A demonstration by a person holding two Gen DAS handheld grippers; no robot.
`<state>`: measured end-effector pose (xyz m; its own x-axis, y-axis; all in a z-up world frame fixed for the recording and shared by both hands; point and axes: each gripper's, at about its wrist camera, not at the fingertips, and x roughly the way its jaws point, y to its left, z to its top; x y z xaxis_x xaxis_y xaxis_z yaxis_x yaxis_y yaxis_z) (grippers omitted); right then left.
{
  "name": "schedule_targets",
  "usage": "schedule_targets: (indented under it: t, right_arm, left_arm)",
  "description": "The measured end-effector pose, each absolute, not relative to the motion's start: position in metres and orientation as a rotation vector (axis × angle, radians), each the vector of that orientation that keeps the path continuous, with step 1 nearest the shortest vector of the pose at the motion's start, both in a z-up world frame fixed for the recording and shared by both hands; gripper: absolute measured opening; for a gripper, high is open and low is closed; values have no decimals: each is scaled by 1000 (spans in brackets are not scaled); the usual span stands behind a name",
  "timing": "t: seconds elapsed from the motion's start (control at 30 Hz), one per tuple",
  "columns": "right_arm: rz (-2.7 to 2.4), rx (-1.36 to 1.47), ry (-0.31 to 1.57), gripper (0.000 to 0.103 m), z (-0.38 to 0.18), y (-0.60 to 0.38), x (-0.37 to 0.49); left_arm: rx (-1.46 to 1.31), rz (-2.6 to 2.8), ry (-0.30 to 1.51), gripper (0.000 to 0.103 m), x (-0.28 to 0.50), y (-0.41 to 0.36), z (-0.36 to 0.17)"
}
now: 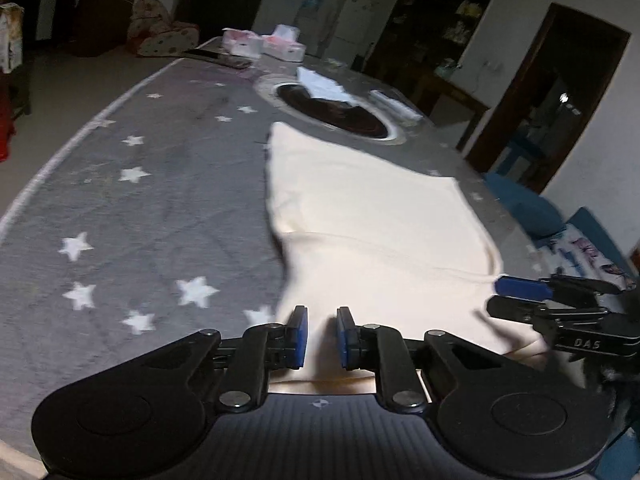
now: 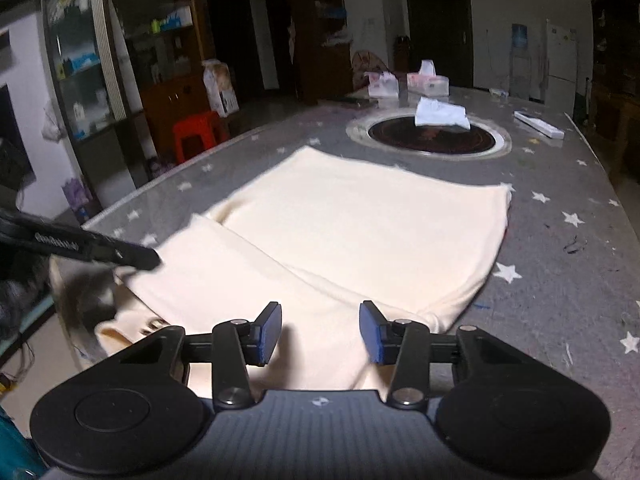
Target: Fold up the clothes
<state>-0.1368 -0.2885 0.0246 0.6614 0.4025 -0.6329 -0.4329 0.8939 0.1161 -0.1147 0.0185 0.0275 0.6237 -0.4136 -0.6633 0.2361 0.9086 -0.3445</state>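
A cream garment (image 1: 372, 216) lies partly folded on the grey star-patterned table cover (image 1: 140, 208); it also shows in the right wrist view (image 2: 360, 224). My left gripper (image 1: 322, 338) sits over the garment's near edge, its jaws a narrow gap apart with cloth running between the pads. My right gripper (image 2: 319, 332) is open over the near edge of the garment, nothing between its pads. The right gripper also appears at the right in the left wrist view (image 1: 520, 296), and the left one at the left in the right wrist view (image 2: 136, 256).
A round dark inset (image 2: 428, 136) with a metal rim sits mid-table, a folded white cloth (image 2: 440, 114) on it. Tissue boxes (image 2: 424, 80) stand at the far end, a white flat box (image 2: 540, 124) at the right. A red stool (image 2: 198, 132) stands beside the table.
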Motion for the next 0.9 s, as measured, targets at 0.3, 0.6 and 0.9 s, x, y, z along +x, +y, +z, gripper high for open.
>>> schedule_targets:
  t: [0.3,0.6,0.9]
  right_arm:
    - [492,-80,693,36,34,-278,-132]
    - [491,-134,710,36,33,-276,-132]
    - [549,-322,716,36,27,-264,-168]
  left_arm:
    - [-183,-507,752,17,-83,-28,47]
    - [-129,-490,783,17,-69,-39,33]
    - [-23,-558,770,18,-108,-37,42]
